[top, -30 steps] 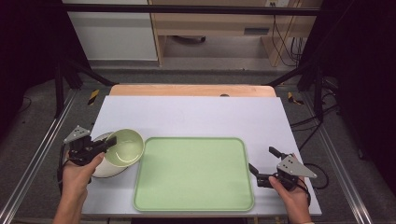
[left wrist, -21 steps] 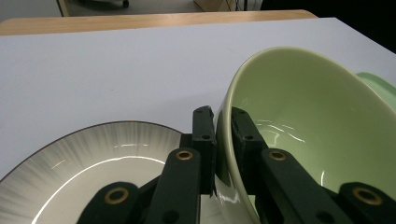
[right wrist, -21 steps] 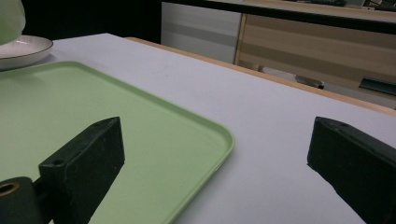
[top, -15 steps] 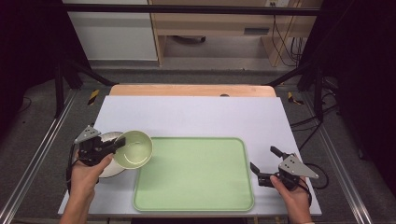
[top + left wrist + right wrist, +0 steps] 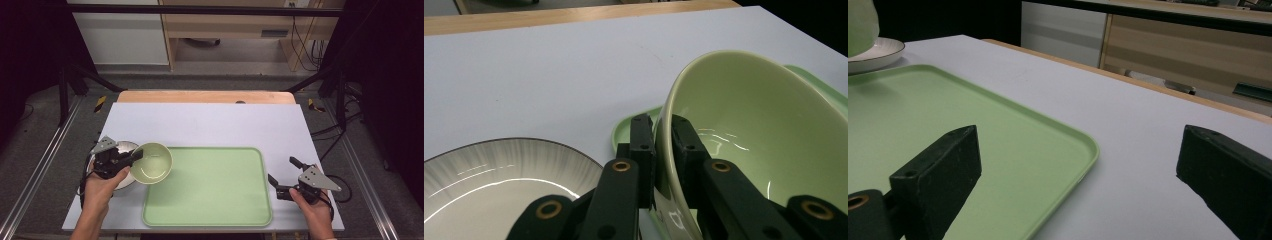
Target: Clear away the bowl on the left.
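While the right gripper rests open, the left gripper clamps the bowl

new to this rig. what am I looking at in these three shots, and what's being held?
No robot arm here: a person holds a two-jaw gripper in each hand. The high view looks down on the table from a fixed camera; the two gripper views come from cameras riding on the grippers, looking along their black jaws. On the table lie a green tray and a white plate. The left gripper clamps the rim of a green bowl, tilted, over the tray's left edge. The right gripper is open and holds nothing, beside the tray's right edge.
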`<state>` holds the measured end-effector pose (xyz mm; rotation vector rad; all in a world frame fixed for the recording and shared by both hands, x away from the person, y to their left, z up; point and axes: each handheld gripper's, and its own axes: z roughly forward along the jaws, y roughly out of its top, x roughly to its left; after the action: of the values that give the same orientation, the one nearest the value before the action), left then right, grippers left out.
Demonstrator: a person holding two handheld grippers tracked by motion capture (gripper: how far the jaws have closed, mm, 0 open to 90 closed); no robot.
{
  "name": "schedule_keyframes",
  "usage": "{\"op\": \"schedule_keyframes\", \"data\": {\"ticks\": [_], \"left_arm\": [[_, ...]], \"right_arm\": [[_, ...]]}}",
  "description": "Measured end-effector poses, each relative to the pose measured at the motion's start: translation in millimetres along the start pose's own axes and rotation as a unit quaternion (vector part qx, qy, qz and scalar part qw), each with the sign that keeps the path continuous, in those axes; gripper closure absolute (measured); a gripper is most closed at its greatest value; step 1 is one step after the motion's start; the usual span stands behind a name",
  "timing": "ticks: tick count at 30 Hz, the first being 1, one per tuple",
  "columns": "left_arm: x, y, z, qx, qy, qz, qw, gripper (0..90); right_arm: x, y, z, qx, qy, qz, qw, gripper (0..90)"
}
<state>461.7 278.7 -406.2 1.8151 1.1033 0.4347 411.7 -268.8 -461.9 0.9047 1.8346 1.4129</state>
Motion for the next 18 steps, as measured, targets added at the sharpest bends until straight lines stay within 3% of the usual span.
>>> {"op": "schedule_keyframes", "data": {"ticks": [18], "left_arm": [[-24.3,0.0,15.8,0.016,-0.025,0.023,0.9993,82.3]], "right_arm": [[0.2,-0.1,0.2,0.001,0.001,-0.001,1.0,4.1]]}}
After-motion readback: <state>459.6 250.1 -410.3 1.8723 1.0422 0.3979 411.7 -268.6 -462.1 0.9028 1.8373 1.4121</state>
